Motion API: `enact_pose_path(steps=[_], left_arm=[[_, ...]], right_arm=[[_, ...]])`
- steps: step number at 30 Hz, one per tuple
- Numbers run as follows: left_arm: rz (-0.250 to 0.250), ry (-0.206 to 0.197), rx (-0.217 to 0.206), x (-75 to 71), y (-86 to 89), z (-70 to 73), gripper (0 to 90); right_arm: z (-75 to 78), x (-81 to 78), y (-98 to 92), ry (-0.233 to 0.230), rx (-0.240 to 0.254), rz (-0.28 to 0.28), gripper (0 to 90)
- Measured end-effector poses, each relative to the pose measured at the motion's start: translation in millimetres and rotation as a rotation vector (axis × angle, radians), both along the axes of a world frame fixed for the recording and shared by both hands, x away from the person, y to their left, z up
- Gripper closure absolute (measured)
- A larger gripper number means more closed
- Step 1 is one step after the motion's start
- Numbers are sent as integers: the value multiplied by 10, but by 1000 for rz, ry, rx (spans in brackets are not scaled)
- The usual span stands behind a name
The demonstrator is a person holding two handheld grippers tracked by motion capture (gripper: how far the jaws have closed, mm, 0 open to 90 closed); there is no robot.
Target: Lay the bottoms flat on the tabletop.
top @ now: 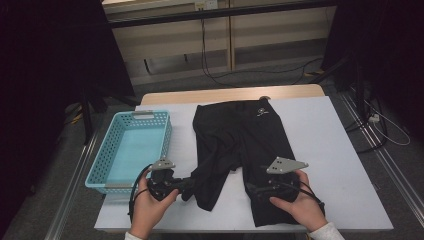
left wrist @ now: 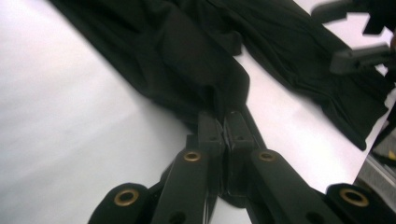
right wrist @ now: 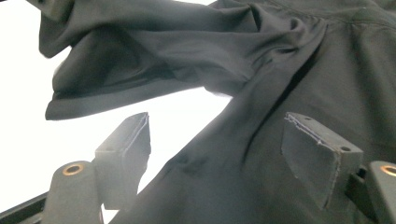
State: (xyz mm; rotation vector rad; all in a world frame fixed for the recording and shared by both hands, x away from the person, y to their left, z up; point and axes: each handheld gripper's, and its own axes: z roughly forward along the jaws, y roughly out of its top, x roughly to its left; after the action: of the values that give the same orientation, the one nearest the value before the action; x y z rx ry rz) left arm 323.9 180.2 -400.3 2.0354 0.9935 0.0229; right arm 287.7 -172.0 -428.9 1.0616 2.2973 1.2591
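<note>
Black jaws of the left gripper [left wrist: 225, 133] stand pressed together on the hem of one leg of the black shorts [top: 240, 150], pinching a bunched fold of the cloth; in the high view this gripper sits at the near left of the table, the leg drawn toward it. Right gripper [right wrist: 229, 144] has its jaws spread, one flat padded tip over white surface and the other over the second leg, with fabric lying between them and neither pad pressing on it.

Material: the shorts are a thin, matte, smooth knit with stitched hems and a small pale logo near the waistband. They lie spread at the table's centre, waistband at the far side, legs toward the person.

Count: one pair of shorts; two grippers, each with a grey three-cornered plate; one light blue plastic basket [top: 131, 150], rectangular with perforated walls, standing left of the shorts.

Surface: white table [top: 340, 165] with a wooden strip along the far edge. Beyond it are a grey floor, trailing cables and dark curtains at both sides.
</note>
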Motion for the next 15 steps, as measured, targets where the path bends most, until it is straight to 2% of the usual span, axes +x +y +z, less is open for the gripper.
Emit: enact_pose_path(steps=[6, 11, 15], left_arm=[[47, 26, -12, 9, 136, 16, 879], [56, 38, 11, 11, 136, -19, 878], [78, 27, 21, 17, 129, -54, 876]], right_arm=[[-8, -15, 100, -4, -11, 26, 247], [-12, -12, 220, -8, -18, 48, 247], [-41, -4, 368, 1, -23, 78, 256]])
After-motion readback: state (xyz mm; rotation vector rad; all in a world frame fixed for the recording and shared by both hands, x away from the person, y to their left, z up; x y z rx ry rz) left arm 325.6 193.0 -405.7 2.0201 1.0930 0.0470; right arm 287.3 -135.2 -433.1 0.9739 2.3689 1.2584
